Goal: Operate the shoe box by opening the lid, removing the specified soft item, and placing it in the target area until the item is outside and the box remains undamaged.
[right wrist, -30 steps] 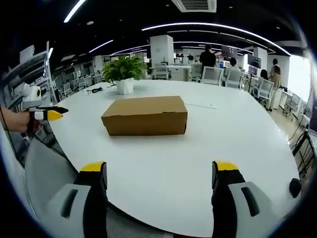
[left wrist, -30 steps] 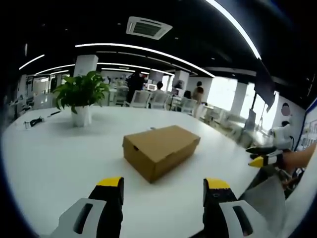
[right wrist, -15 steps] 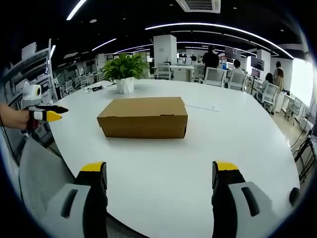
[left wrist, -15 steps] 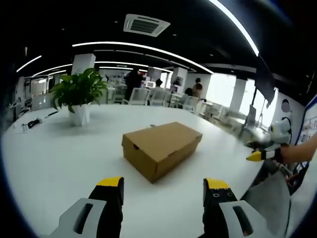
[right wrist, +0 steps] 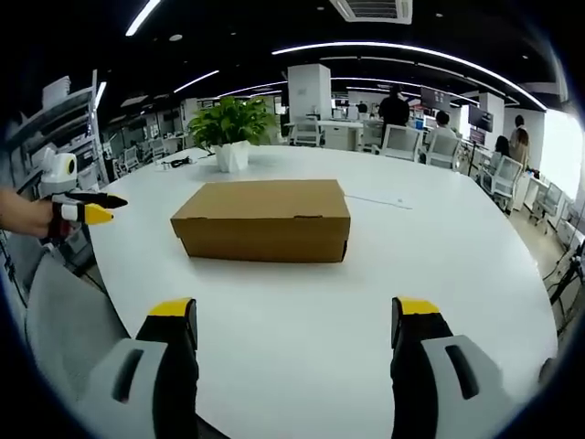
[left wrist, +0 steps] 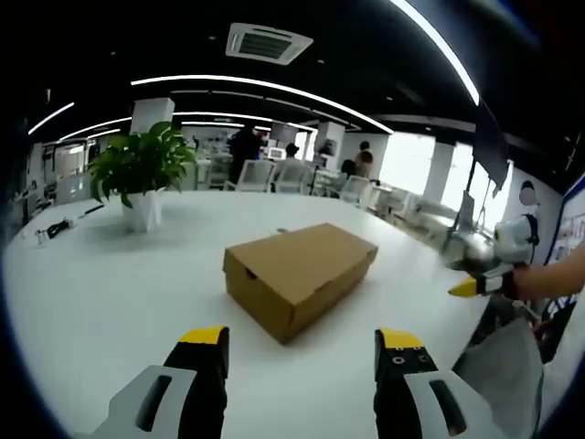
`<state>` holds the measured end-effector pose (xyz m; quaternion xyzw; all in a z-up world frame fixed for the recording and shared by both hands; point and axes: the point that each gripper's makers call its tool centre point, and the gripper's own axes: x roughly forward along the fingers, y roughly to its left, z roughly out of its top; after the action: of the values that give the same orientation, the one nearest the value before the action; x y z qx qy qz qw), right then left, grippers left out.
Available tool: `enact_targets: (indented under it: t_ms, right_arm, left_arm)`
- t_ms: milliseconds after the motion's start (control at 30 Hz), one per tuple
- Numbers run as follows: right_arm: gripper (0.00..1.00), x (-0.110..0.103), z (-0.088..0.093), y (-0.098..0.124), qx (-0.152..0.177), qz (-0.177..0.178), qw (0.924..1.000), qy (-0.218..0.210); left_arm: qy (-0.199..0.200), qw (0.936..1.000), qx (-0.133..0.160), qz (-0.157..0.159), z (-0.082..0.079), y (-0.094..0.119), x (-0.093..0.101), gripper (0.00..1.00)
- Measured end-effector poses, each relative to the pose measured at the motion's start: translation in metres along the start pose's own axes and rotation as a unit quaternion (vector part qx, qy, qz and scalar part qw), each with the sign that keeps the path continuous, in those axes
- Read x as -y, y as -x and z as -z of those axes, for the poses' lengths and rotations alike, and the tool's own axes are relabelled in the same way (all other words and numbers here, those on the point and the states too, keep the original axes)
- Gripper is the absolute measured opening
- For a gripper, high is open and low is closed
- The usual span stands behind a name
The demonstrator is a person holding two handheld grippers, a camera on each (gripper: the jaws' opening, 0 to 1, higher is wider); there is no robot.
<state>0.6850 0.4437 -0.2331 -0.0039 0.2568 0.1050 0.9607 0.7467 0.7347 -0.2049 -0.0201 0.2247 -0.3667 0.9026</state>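
Note:
A closed brown cardboard shoe box (left wrist: 297, 277) (right wrist: 263, 220) lies in the middle of a big white round table (left wrist: 91, 293) (right wrist: 302, 320). Its lid is down, so the contents are hidden. My left gripper (left wrist: 299, 340) hangs open over the near table edge, short of the box, with nothing between its yellow-tipped fingers. My right gripper (right wrist: 297, 309) is open too, empty, facing the box's long side from a short way off. The right gripper (left wrist: 489, 274) shows at the right edge of the left gripper view, and the left gripper (right wrist: 78, 208) at the left edge of the right gripper view.
A potted green plant (left wrist: 139, 174) (right wrist: 232, 131) stands on the table behind the box, with a dark cable (left wrist: 55, 229) near the far edge. White chairs (right wrist: 437, 146) and several people sit beyond the table. A grey chair back (right wrist: 55, 320) is close to the table rim.
Both cameras have moved a little closer to the box, which looks larger now. In the left gripper view the right gripper has risen slightly. The box stays closed.

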Motion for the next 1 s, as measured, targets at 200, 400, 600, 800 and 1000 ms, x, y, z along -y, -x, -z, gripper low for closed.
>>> enact_targets:
  t_ms: [200,400,600,800,1000]
  right_arm:
    - [0.83,-0.001,-0.001,-0.008,-0.005,-0.008,0.9999,0.004]
    - [0.83,0.003,-0.004,-0.016,-0.005,-0.01,0.9999,0.009]
    - [0.83,0.004,-0.005,-0.028,-0.007,-0.014,0.9998,0.012]
    - [0.83,0.009,-0.003,-0.04,-0.01,-0.018,0.9997,0.016]
    - [0.83,0.011,-0.003,-0.048,-0.016,-0.023,0.9992,0.029]
  left_arm:
    - [0.003,1.0,-0.001,0.001,0.001,-0.006,0.0,0.65]
    - [0.009,0.9999,-0.012,0.002,0.01,-0.016,-0.007,0.65]
    - [0.01,0.9999,-0.013,0.001,0.01,-0.023,-0.013,0.66]
    - [0.008,0.9998,-0.017,0.003,0.013,-0.032,-0.016,0.66]
    - [0.007,0.9998,-0.019,0.008,0.01,-0.042,-0.012,0.66]
